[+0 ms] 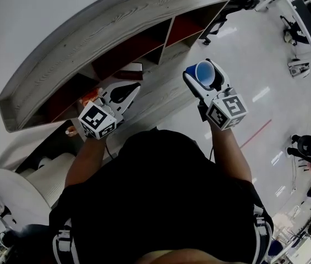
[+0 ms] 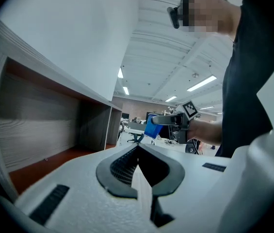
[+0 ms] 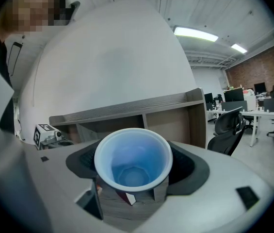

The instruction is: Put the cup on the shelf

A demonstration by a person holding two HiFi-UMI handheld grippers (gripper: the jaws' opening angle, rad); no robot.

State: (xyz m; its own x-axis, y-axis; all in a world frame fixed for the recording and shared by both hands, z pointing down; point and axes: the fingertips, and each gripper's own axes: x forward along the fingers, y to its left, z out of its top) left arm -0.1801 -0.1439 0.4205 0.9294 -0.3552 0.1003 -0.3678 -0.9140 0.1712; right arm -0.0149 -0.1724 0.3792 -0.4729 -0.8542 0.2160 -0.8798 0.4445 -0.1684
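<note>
While right tool grips the blue cup in the air short of the shelf, the thin wall could crush or slip, or the rim could clip a shelf edge; left tool closed, empty

My right gripper has its jaws pressed on either side of the blue cup. The cup's open mouth faces the camera, so I see down to its bottom. Behind it, from 10 to 2 o'clock, runs the wooden shelf. The left gripper shows its marker cube at 9 o'clock. An office chair stands at 3 o'clock, near the shelf's end.
</note>
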